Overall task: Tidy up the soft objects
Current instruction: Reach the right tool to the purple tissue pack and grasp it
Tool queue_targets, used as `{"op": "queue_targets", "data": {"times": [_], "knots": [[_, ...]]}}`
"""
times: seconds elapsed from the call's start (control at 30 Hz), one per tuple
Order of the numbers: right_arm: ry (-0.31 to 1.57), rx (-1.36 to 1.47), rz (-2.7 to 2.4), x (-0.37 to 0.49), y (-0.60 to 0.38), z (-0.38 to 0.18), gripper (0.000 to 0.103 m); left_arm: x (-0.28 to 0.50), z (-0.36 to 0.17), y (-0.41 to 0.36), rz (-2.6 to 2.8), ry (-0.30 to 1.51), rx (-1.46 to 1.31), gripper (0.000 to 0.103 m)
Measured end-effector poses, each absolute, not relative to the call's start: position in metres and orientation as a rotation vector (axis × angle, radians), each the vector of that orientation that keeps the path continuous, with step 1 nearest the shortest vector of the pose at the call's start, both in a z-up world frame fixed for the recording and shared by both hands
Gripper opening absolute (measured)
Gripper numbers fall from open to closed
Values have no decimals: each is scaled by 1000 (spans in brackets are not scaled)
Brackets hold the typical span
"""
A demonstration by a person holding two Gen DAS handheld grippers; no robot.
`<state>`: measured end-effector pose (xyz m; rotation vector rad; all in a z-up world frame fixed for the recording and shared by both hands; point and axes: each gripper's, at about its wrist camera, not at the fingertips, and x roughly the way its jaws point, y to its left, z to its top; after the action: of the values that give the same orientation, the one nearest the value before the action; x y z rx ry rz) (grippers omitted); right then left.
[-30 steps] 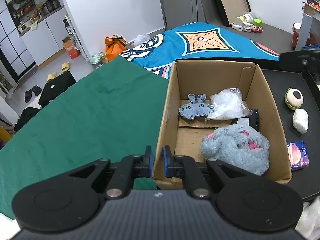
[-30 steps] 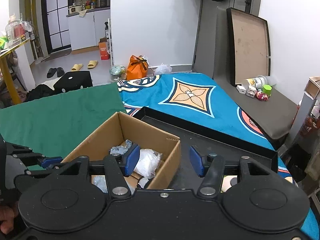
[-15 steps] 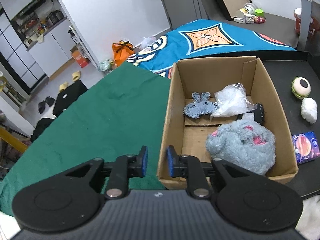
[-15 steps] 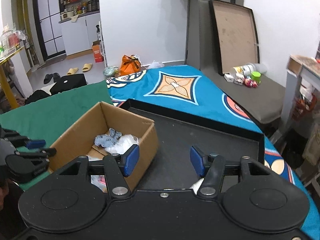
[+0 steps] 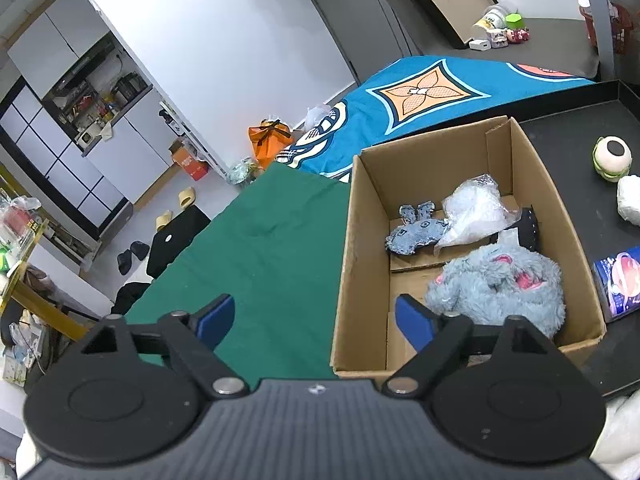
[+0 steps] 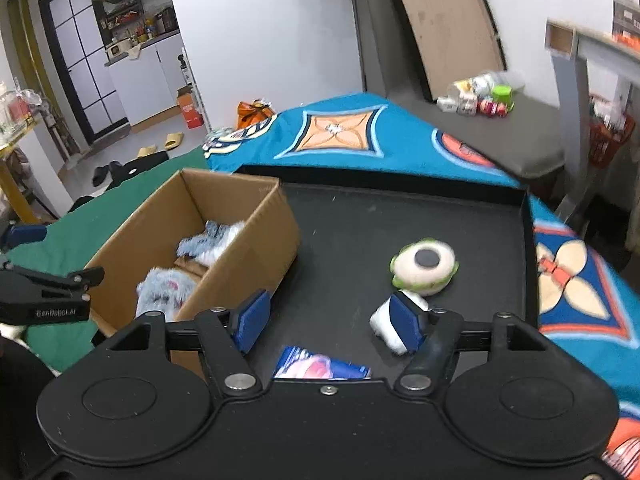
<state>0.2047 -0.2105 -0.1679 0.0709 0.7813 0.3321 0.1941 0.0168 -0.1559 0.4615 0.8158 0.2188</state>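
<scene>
**Soft toys in a box and on a tray**

A cardboard box [image 5: 472, 240] is set on a green cloth [image 5: 256, 248]. A fluffy blue toy [image 5: 500, 288] is seen inside. Three soft things are left on the black tray [image 6: 360, 224]. The left gripper [image 5: 314, 320] and right gripper [image 6: 328, 320] have just been opened wider, and nothing is held.

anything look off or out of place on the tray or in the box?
Nothing spilled or damaged. Three soft items still lie on the black tray outside the brown cardboard box: a round green-rimmed plush eyeball, a small white plush and a blue printed packet.
</scene>
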Motion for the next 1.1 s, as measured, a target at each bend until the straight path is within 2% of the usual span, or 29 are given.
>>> {"op": "queue_targets", "data": {"times": [0.1,0.43,0.63,0.83,1.1], "knots": [[802,88,362,202,-213,-177,74,194,-157,14,221,821,469,91],[875,99,413,202,-215,-206,74,195,-158,2,252,827,530,93],[882,6,440,206,-201,-219,74,197,-160,-4,261,834,571,93],[871,-85,481,208,-186,-225,86,201,-165,-9,269,854,611,93],[909,-155,513,207,-182,-240,91,203,-166,-13,286,875,622,93]]}}
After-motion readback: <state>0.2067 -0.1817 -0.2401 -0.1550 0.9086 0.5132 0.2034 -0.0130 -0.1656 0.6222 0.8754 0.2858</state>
